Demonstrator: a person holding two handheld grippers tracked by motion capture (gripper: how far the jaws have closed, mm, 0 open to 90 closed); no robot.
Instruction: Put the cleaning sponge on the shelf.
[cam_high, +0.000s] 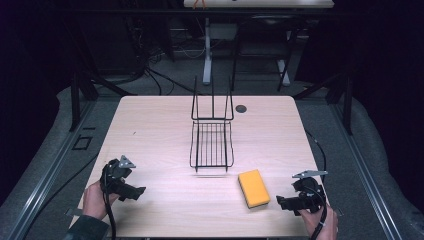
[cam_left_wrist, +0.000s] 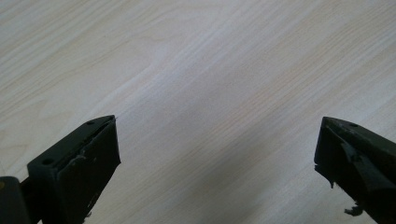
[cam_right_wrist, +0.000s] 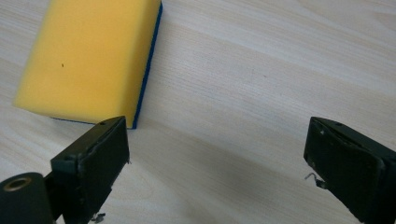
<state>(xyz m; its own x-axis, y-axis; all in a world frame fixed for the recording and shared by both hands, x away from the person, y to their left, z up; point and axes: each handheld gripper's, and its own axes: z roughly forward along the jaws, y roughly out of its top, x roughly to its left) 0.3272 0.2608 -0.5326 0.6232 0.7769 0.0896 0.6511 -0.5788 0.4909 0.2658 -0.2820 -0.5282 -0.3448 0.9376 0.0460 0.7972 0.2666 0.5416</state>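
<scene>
A yellow sponge (cam_high: 253, 188) with a blue underside lies flat on the wooden table (cam_high: 150, 130), near the front right. My right gripper (cam_high: 281, 202) hovers just right of it, open, its jaws aimed left toward the sponge. In the right gripper view the sponge (cam_right_wrist: 88, 56) lies beyond the left jaw, and bare wood sits in the gap of the right gripper (cam_right_wrist: 217, 163). My left gripper (cam_high: 136, 192) stands open at the front left, over bare table. The left gripper (cam_left_wrist: 217, 158) has nothing between its jaws.
A black wire rack (cam_high: 212, 135) stands in the middle of the table, its tall back at the far side. A small dark round disc (cam_high: 241, 108) lies behind it to the right. Table edges run close behind both hands.
</scene>
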